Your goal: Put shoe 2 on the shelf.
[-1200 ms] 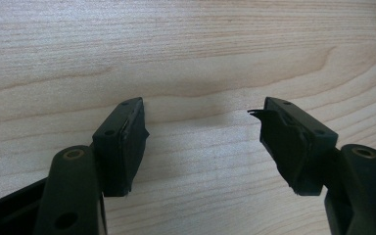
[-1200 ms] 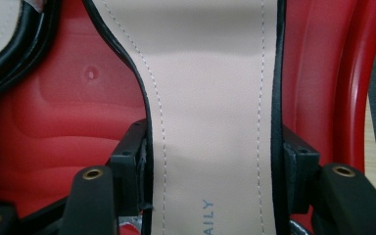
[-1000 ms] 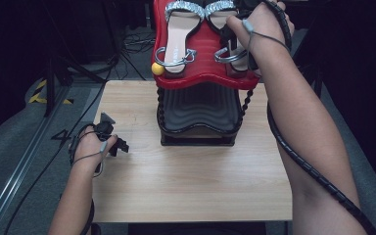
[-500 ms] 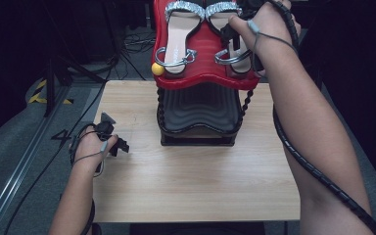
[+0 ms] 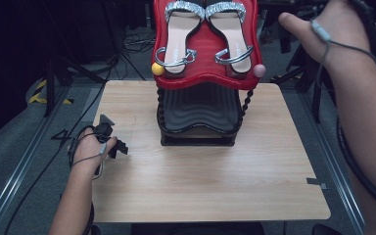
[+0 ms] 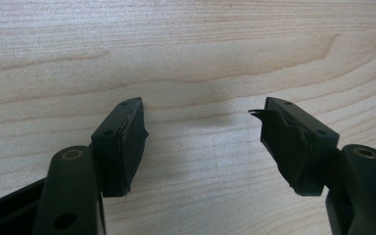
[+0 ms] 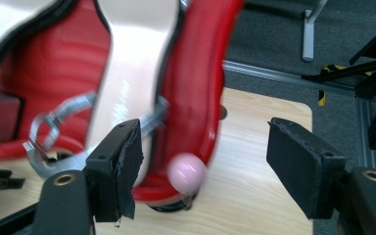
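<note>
Two sandals sit side by side on the red tray, top of a black rack at the far middle of the wood surface. Right sandal lies nr the tray's right edge, w/ a pink ball at that corner. Right gripper is up in the air by that corner, jaws wide apart, nothing betw them. Left gripper rests low on the surface, well apart from the rack, jaws apart & empty.
</note>
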`<state>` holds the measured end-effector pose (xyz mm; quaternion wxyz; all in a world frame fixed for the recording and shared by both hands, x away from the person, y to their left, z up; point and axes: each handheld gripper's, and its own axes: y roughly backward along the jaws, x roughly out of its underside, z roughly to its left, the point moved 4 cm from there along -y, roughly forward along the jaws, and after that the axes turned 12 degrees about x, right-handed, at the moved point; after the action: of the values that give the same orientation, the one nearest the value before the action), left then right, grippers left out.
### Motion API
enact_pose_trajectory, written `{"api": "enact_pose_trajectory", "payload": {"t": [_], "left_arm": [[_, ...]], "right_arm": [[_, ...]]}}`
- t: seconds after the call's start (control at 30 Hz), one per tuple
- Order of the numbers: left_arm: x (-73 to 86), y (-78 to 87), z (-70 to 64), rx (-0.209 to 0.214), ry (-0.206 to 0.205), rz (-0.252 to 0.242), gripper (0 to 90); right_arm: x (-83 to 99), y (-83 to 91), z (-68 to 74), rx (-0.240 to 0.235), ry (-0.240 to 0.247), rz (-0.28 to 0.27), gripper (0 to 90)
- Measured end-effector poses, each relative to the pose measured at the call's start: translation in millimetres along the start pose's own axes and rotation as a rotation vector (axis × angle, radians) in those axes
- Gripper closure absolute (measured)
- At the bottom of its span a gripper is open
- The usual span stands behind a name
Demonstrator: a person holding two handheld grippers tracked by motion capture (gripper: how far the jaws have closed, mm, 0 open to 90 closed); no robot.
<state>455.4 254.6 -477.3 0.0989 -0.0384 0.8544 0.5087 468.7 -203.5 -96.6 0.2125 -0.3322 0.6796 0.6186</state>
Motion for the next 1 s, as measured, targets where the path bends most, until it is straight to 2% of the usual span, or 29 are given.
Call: {"api": "enact_pose_trajectory", "payload": {"t": [0.13,0.17,0.2,0.23,0.43,0.67,0.7,0.73,0.87,1.0], "left_arm": [[-0.7,-0.5,0.4,-0.002,0.002,0.003,34.0],[-0.7,-0.5,0.4,-0.002,0.002,0.003,34.0],[-1.3,-1.2,-0.7,0.0,0.006,-0.001,34.0],[-1.3,-1.2,-0.7,0.0,0.006,-0.001,34.0],[-2.8,-1.4,-3.7,0.002,-0.01,0.006,34.0],[-2.9,1.4,-4.9,0.004,-0.012,-0.002,34.0],[-2.9,1.4,-4.9,0.004,-0.012,-0.002,34.0],[-2.5,1.5,-4.4,0.002,-0.011,0.0,34.0],[-1.9,1.8,-4.0,0.006,-0.004,-0.002,34.0],[-0.8,3.2,-3.5,0.003,-0.015,0.005,34.0]], "right_arm": [[17.2,2.6,-20.6,0.003,-0.001,0.005,30.2],[17.2,2.6,-20.6,0.003,-0.001,0.005,30.2],[26.3,2.6,-30.2,-0.001,-0.007,0.005,30.4],[26.3,2.6,-30.2,-0.001,-0.007,0.005,30.4],[62.0,-6.6,-51.0,-0.011,-0.001,0.028,30.3],[100.5,-33.2,-68.2,-0.033,-0.026,0.081,30.1],[100.5,-33.2,-68.2,-0.033,-0.026,0.081,30.1],[110.0,-41.6,-72.5,-0.035,-0.033,0.096,30.1],[126.3,-55.0,-78.1,-0.041,-0.032,0.113,30.1],[144.9,-70.9,-78.3,-0.06,-0.023,0.134,29.6]]}}
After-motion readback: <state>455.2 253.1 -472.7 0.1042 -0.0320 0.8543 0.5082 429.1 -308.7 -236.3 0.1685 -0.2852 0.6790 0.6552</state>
